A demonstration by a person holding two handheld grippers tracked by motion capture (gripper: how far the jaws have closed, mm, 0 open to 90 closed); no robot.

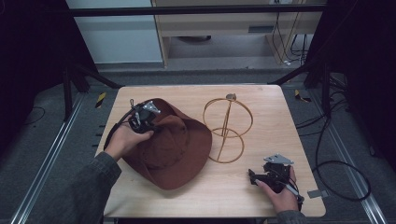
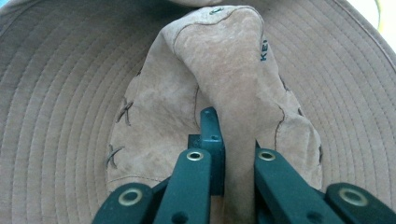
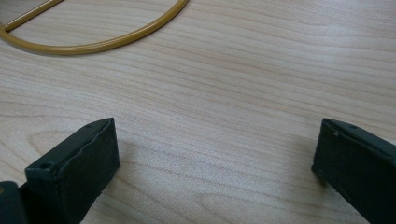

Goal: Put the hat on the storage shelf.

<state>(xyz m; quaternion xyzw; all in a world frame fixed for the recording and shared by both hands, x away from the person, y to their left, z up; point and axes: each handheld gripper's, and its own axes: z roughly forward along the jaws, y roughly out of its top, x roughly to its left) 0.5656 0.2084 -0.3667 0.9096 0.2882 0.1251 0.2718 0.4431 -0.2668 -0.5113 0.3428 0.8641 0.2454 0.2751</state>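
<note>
A wide-brimmed brown fabric hat with a suede-like crown lies on the left half of the pale wooden table, its brim spread flat and reaching toward the near edge. The left gripper sits on the far left part of the hat, and in the left gripper view its black jaws are clenched on a raised fold of the crown, the tan material bunched up between them. To the right of the hat, just beside its brim, lies a gold wire stand made of two rings and a straight rod, resting on the table toward the middle. The right gripper rests near the right near corner, well apart from the hat, its jaws spread wide over bare wood with nothing between them. The likely aim is setting the hat on the stand, though that is a guess. The pinch takes only a soft fold, so the fabric could slip out on lifting, and the swinging brim could knock the light wire stand, which nothing is steadying
</note>
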